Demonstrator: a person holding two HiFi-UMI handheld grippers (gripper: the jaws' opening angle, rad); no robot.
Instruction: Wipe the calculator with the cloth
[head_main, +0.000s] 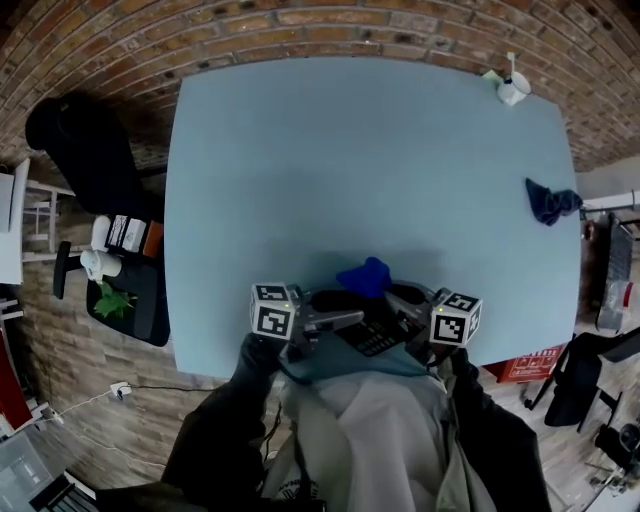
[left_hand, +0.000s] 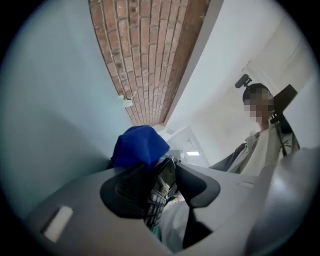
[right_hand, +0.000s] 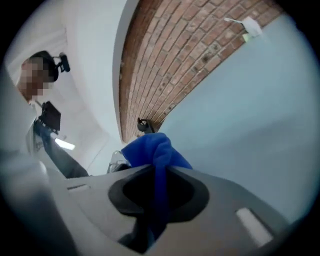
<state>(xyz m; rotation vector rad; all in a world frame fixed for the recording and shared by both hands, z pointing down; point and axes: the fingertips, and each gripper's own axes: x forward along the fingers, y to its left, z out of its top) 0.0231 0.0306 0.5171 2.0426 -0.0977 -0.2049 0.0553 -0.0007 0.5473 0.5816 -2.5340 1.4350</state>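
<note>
Right at the 6 o'clock edge of the pale blue counter (head_main: 370, 150), a person is holding two tongs close together, just in front of their body. The left tongs (head_main: 340, 320) are clamping a dark calculator (head_main: 375, 338). In the left gripper view it is sitting edge-on between the pads, with its keys and screen turned toward the right-hand pad. The right tongs (head_main: 400, 300) are clamping a bright blue cloth (head_main: 365, 277), which is bunching up beyond the tips and hanging down between the pads. The cloth is sitting just past the calculator's far end, at its 12 o'clock; whether the two are touching cannot be told. A second, darker cloth (head_main: 552, 202) is lying at the counter's 3 o'clock edge, well apart from the tongs. A small white object (head_main: 512, 90) is standing at the 1 o'clock corner. A brick wall (head_main: 300, 30) is running behind the counter.
</note>
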